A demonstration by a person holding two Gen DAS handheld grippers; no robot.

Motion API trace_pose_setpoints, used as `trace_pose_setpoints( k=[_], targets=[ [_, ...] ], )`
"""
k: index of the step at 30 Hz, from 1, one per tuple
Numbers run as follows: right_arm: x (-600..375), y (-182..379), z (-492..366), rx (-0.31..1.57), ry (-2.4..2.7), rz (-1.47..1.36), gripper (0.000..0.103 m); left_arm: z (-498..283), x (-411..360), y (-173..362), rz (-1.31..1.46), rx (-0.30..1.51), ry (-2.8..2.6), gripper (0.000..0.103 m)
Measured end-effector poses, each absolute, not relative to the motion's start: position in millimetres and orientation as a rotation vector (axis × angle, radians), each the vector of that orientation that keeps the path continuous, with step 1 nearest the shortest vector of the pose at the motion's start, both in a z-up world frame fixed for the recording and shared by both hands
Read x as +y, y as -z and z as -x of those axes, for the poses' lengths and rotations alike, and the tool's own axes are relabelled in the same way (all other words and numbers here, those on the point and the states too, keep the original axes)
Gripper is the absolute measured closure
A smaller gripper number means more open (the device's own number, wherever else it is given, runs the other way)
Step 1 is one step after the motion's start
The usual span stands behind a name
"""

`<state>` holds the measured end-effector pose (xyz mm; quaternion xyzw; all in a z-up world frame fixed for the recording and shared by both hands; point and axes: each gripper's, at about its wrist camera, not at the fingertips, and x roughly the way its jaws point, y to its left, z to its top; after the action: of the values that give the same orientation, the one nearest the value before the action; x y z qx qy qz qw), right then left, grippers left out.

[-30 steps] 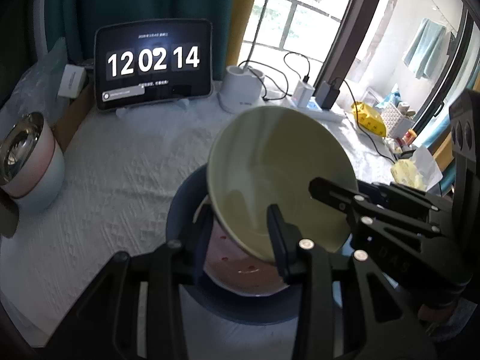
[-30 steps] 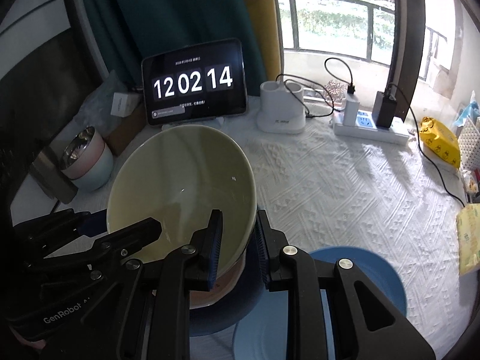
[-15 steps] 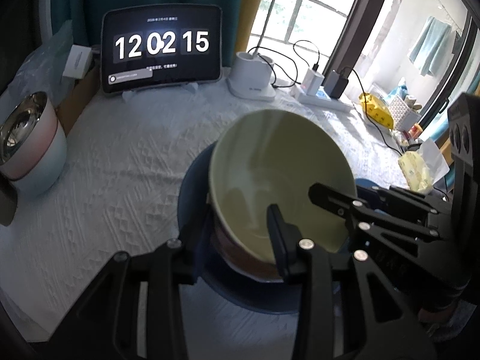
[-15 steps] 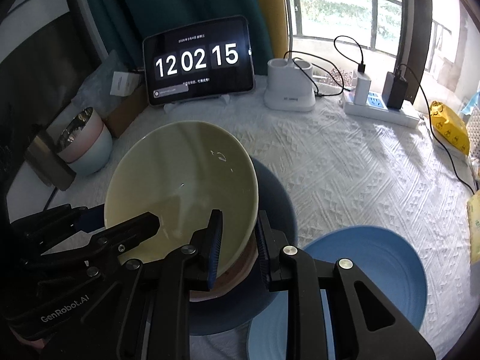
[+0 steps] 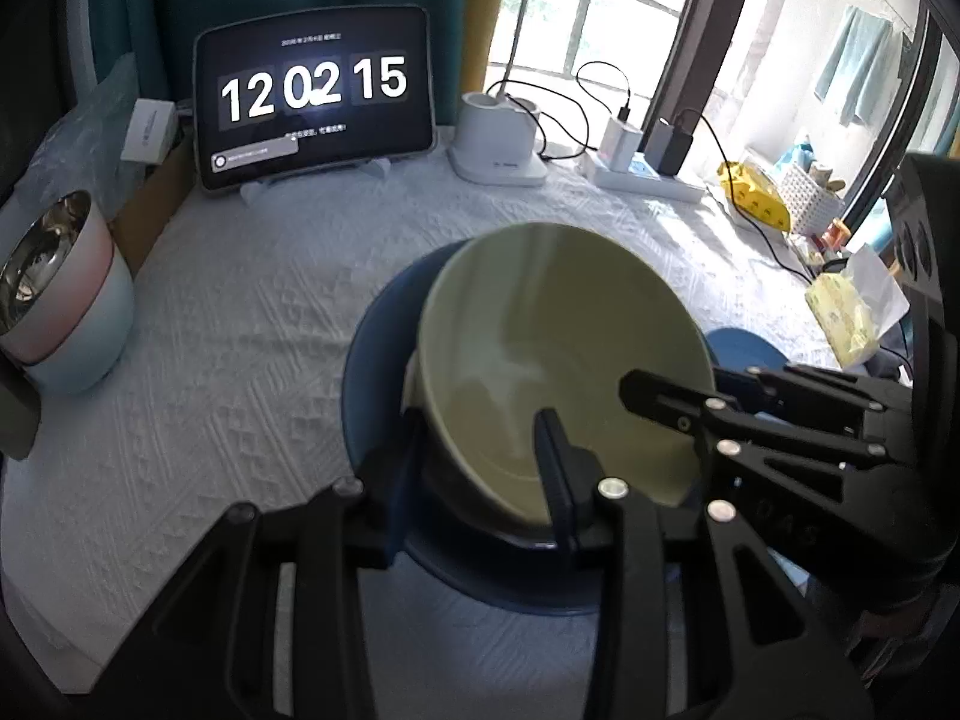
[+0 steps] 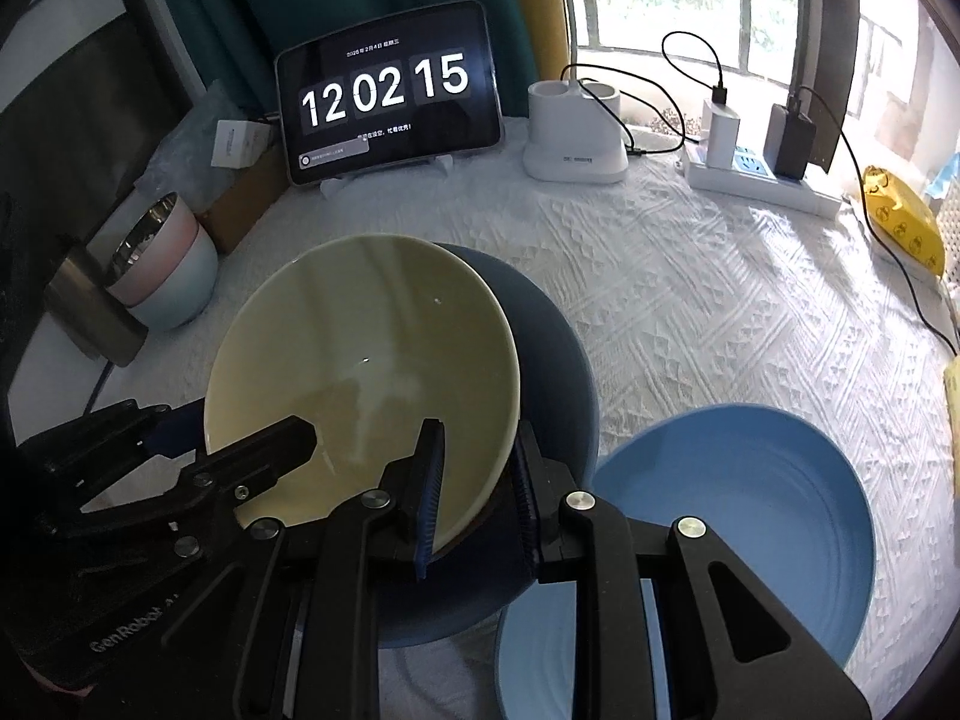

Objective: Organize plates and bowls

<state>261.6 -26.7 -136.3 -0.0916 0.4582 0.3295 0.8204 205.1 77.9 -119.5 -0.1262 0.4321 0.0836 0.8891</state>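
Observation:
A pale yellow-green bowl (image 5: 558,360) (image 6: 360,372) sits tilted over the dark blue plate (image 5: 378,360) (image 6: 552,348). My left gripper (image 5: 480,438) stands astride its near rim, one finger inside the bowl, one outside; the jaws look parted. My right gripper (image 6: 477,468) has its blue-padded fingers on both sides of the bowl's right rim and looks slightly parted. A light blue plate (image 6: 732,528) lies to the right. Stacked pink and pale blue bowls with a steel one inside (image 5: 54,300) (image 6: 162,270) stand at the left.
A tablet clock (image 6: 390,90), a white charging stand (image 6: 576,132), a power strip (image 6: 756,174) and cables line the back of the white-clothed table (image 6: 690,300). A yellow packet (image 6: 900,216) lies at the right edge.
The yellow-green bowl has come down from a steep tilt onto the stack on the dark blue plate, hiding the pink dish beneath. Both grippers went down with it.

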Motion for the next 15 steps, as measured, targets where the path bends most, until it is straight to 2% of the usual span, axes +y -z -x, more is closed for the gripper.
trace_pose_setpoints(
  k=[15],
  targets=[
    [-26.8,133.4,-252.9,0.976,-0.704,0.226,0.078,-197.5,75.1,115.8,0.237,0.880,-0.182,0.061]
  ],
)
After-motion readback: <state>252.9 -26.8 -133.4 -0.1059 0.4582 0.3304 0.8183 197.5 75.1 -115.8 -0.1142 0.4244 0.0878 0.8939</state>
